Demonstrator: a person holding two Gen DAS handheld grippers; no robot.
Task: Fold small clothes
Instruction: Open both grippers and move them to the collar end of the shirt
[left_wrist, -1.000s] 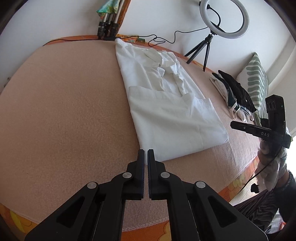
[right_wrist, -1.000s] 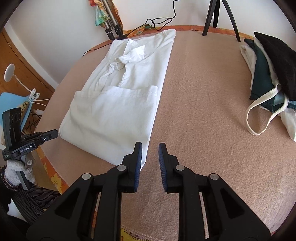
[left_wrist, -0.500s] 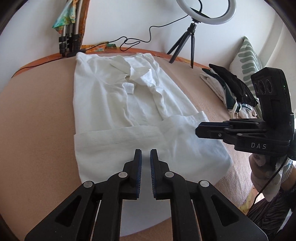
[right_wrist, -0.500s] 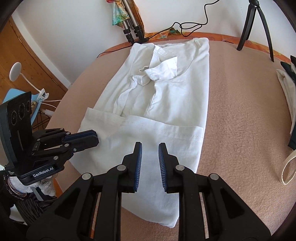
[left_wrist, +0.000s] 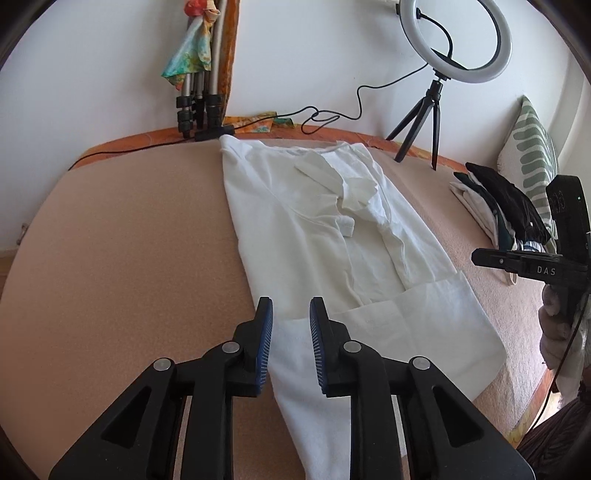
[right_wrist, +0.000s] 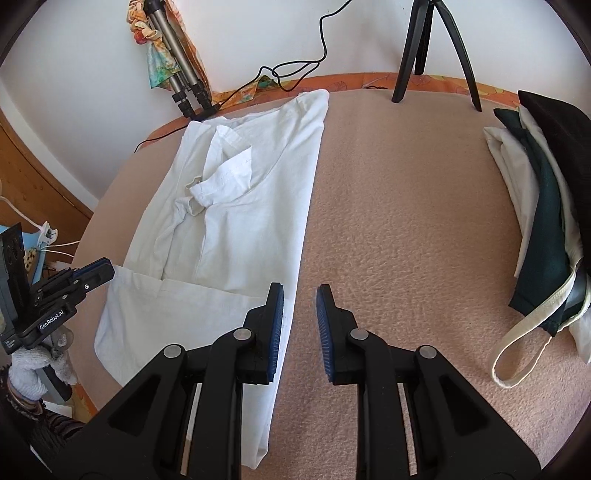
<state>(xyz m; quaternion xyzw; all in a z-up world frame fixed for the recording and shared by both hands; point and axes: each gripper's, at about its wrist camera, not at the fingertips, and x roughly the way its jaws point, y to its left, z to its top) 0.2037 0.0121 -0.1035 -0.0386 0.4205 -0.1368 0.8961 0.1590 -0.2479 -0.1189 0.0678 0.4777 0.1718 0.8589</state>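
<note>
A white shirt (left_wrist: 325, 229) lies flat on the pink blanket (left_wrist: 129, 240), sleeves folded in and its bottom part folded up over the body; it also shows in the right wrist view (right_wrist: 236, 206). My left gripper (left_wrist: 291, 310) is open and empty, hovering over the folded part's left edge. My right gripper (right_wrist: 300, 297) is open and empty over the shirt's right edge. Each gripper also shows in the other's view: the right one (left_wrist: 484, 256) at the far right, the left one (right_wrist: 98, 271) at the far left.
A stack of dark and light clothes with a tote bag (right_wrist: 546, 206) lies on the right. A ring light on a tripod (left_wrist: 443, 74) stands at the back; its legs (right_wrist: 424, 48) show. Folded tripod legs (left_wrist: 199, 96), cables and a striped pillow (left_wrist: 535, 147) line the wall.
Both grippers opened wider. The left moved from over the folded part's middle to its left edge, the right to the shirt's right edge.
</note>
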